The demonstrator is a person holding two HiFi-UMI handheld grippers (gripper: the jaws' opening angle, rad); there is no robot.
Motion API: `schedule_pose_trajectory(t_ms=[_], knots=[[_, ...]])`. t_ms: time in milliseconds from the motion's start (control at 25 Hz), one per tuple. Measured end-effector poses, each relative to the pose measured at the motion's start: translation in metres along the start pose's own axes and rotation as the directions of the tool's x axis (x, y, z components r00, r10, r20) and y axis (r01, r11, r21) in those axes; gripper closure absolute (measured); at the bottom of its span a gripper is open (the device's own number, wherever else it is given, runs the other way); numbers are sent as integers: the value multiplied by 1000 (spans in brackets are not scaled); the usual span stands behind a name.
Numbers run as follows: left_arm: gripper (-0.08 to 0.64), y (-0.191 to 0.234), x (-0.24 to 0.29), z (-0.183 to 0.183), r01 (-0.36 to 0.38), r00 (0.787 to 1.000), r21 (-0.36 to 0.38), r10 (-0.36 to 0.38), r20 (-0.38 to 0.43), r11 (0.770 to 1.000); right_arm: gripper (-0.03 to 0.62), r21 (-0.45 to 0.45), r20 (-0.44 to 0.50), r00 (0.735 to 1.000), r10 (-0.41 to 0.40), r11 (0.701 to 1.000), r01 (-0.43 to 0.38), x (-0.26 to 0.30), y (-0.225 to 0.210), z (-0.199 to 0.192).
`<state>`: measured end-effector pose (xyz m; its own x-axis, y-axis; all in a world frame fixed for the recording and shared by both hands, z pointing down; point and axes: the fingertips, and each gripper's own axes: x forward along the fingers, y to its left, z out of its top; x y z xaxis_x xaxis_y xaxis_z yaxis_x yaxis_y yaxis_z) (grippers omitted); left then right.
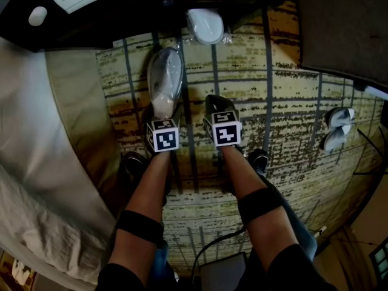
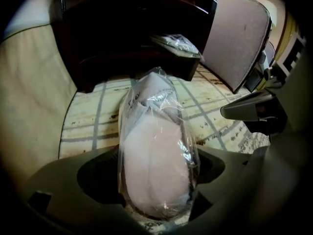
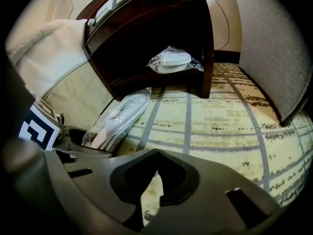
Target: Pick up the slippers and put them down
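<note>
A pair of white slippers sealed in a clear plastic bag [image 1: 165,77] lies lengthwise on the patterned carpet, its near end between the jaws of my left gripper [image 1: 161,113]. In the left gripper view the bagged slippers [image 2: 156,151] fill the gap of the left gripper [image 2: 157,182], and both pads press on their sides. From the right gripper view the same pack [image 3: 117,116] slants up toward the left gripper. My right gripper [image 1: 219,108] hovers beside it over bare carpet, shut and empty [image 3: 155,165]. A second bagged pair [image 3: 171,60] rests on the dark nightstand's lower shelf.
The bed [image 1: 36,132] with its beige skirt runs along the left. The dark nightstand [image 3: 146,28] stands straight ahead. A grey upholstered panel [image 1: 339,23] is at the upper right, and white shoes [image 1: 336,126] lie at the far right on the carpet [image 1: 279,90].
</note>
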<state>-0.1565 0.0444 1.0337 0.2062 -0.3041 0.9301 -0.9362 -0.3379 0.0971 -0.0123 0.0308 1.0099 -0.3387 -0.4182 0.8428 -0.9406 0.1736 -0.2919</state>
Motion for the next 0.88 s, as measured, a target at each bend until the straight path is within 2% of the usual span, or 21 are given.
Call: schedule_pose_trajectory(t_ms=[320, 360, 680, 880], knots=[[180, 3, -65, 20, -32, 998, 9, 32, 46, 999, 591, -17, -31, 999, 9, 1000, -10, -38, 23, 15], [244, 3, -75, 26, -39, 998, 9, 38, 57, 999, 591, -20, -33, 999, 10, 1000, -10, -44, 25, 19], [268, 11, -124, 47, -61, 996, -12, 62, 57, 998, 591, -40, -52, 999, -1, 999, -1, -81, 32, 45], [276, 11, -145, 65, -71, 995, 5, 70, 77, 997, 591, -54, -60, 998, 3, 999, -6, -97, 37, 49]])
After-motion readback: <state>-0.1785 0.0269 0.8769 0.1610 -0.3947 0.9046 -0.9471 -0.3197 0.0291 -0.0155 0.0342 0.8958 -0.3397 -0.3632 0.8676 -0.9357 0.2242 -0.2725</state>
